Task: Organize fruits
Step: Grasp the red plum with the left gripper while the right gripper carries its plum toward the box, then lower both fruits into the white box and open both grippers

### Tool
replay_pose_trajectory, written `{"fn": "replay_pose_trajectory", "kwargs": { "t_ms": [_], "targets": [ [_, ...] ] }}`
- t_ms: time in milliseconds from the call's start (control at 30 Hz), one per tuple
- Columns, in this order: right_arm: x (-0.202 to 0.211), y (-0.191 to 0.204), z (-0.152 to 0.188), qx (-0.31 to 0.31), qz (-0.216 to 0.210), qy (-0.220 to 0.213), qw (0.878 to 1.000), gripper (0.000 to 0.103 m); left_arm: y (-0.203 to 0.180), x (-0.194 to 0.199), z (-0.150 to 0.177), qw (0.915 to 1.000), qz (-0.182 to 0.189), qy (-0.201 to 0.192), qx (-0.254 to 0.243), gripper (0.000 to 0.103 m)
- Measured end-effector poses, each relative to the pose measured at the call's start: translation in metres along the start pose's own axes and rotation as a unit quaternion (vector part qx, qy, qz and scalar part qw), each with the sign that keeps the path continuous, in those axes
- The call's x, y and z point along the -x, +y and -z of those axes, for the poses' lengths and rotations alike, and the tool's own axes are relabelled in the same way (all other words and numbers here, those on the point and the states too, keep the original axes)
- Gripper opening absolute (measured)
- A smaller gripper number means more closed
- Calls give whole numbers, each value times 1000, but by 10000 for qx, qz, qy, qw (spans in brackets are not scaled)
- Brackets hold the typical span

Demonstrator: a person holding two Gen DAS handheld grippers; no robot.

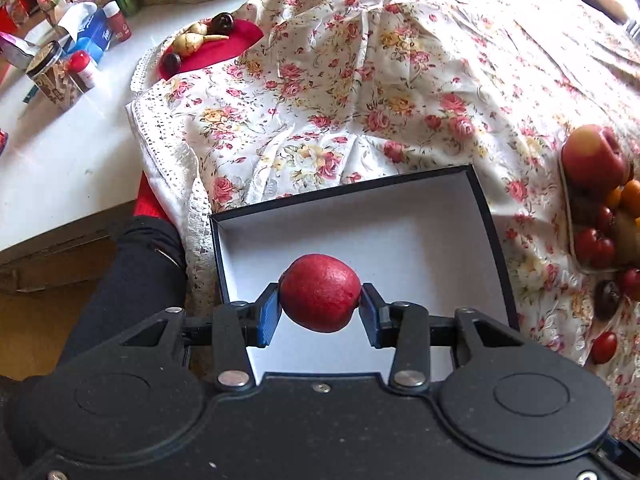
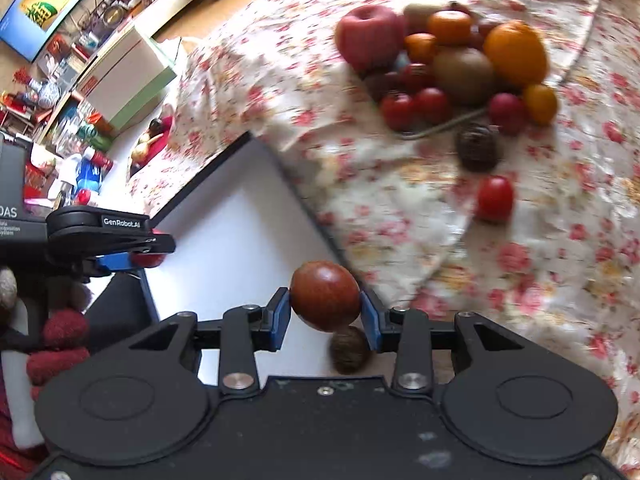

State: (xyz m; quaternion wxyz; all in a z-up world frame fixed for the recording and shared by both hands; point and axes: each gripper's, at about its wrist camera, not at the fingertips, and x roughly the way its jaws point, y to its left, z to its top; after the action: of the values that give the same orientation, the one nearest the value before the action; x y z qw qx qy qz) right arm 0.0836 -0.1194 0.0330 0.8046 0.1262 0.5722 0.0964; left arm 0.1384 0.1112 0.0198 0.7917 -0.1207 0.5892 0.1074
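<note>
My left gripper is shut on a round red fruit and holds it above the white inside of a black-rimmed box. My right gripper is shut on a glossy red-brown fruit over the box's right edge. A brown wrinkled fruit lies just below it. The left gripper with its red fruit shows at the left of the right wrist view. A pile of fruit with an apple, oranges and a kiwi lies on the floral cloth.
A loose red tomato and a dark fruit lie on the cloth near the pile. A red mat with root vegetables sits at the cloth's far left corner. Bottles, jars and boxes crowd the white table at the left.
</note>
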Motion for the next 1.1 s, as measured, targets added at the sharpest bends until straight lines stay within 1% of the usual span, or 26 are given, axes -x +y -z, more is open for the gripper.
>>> {"fn": "replay_pose_trajectory", "kwargs": {
  "t_ms": [67, 167, 367, 533, 667, 767, 967, 1100],
  "targets": [
    [-4, 14, -2, 68, 169, -43, 9998, 40, 7, 1, 1, 9999, 116, 15, 110, 50],
    [-16, 32, -3, 173, 353, 25, 9992, 40, 17, 0, 2, 9991, 305, 78, 277, 50],
    [-36, 48, 3, 249, 580, 148, 9979, 40, 22, -1, 4, 9993, 227, 89, 278, 50],
    [-57, 51, 6, 266, 798, 294, 9960, 40, 17, -3, 5, 9995, 257, 179, 66, 50],
    [-71, 55, 7, 271, 816, 406, 9955, 40, 12, -3, 6, 9992, 345, 207, -84, 49],
    [-78, 57, 5, 263, 846, 432, 9951, 40, 10, 0, 7, 9993, 312, 134, -161, 48],
    [-81, 60, 1, 261, 814, 359, 9957, 40, 7, 1, 7, 9991, 347, 114, -237, 48],
    [-75, 62, -4, 237, 812, 174, 9963, 40, 8, 0, 7, 9992, 325, 124, -185, 48]
  ]
}}
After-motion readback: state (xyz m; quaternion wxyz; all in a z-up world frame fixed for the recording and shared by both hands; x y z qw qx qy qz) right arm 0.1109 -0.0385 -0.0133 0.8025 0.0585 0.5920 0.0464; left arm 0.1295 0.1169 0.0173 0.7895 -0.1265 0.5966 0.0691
